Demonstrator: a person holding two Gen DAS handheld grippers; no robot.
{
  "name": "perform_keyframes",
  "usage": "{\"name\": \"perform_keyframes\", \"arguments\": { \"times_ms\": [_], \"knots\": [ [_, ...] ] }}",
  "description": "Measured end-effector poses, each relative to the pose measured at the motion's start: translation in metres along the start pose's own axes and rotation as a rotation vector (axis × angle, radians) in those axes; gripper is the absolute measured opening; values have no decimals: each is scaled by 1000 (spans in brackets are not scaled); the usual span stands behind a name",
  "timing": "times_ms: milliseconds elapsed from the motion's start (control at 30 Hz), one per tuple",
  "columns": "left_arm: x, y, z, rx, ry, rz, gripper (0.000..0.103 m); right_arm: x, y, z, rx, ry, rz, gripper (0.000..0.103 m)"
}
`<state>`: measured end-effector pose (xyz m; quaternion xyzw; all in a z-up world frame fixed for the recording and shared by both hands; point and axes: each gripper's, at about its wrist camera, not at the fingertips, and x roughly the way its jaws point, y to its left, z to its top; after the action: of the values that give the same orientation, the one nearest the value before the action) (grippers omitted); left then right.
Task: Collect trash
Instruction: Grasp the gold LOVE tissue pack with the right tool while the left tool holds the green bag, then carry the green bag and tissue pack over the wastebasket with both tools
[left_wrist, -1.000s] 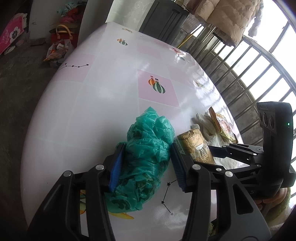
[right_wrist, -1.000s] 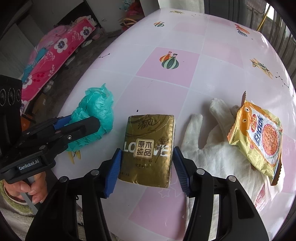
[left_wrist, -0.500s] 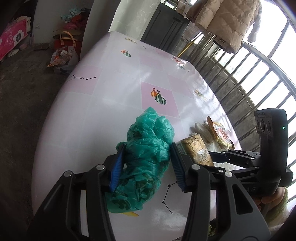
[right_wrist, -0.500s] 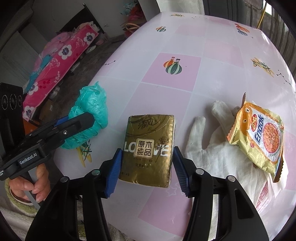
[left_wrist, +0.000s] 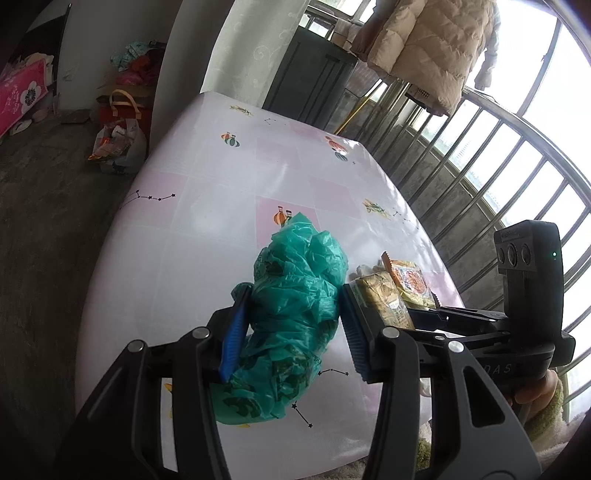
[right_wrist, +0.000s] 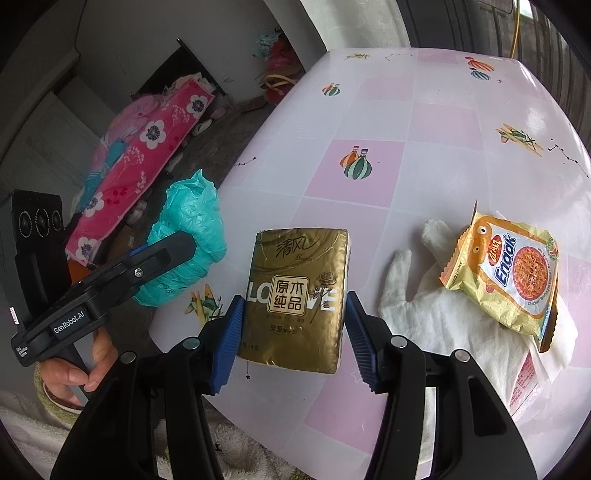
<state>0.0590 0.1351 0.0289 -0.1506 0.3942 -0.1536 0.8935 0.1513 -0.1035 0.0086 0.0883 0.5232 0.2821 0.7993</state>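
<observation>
Clearly the left gripper (left_wrist: 291, 328) has its blue pads pressed on the crumpled green plastic bag (left_wrist: 295, 314) at centre frame, near the table's (left_wrist: 207, 206) left edge. Right view: the right gripper (right_wrist: 293, 338) clamps the gold tissue pack (right_wrist: 297, 295) mid-frame. At right, a noodle packet (right_wrist: 509, 273) lies on a white glove (right_wrist: 436, 317); bare tabletop fills the upper frame.

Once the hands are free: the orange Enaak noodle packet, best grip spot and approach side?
Pinch the Enaak noodle packet by its serrated top seal, the end that points away from the camera and sits raised, coming from above. The pack lies flat, partly on the white glove, so a grip across the body would snag the glove.
</observation>
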Motion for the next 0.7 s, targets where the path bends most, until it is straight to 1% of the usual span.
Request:
{"name": "perform_keyframes", "arguments": {
  "times_ms": [100,233,333,400,467,533,633,700],
  "knots": [
    [-2,-15,6,28,-8,-18,45,-21,-10,-6,15,-36,-5,53],
    [1,-45,17,91,-5,-71,45,-57,-30,-19,69,-103,-18,53],
    [10,-79,28,151,0,-148,45,-91,-54,-34,157,-176,-35,53],
    [21,-106,34,190,18,-209,45,-118,-76,-48,227,-237,-59,53],
    [37,-138,39,239,47,-263,45,-146,-101,-65,304,-308,-96,53],
    [55,-175,43,288,94,-324,45,-177,-128,-89,399,-388,-142,53],
    [90,-236,48,332,201,-453,45,-221,-176,-133,569,-498,-213,53],
    [116,-280,45,360,278,-495,45,-245,-213,-167,709,-557,-251,53]
  ]
}}
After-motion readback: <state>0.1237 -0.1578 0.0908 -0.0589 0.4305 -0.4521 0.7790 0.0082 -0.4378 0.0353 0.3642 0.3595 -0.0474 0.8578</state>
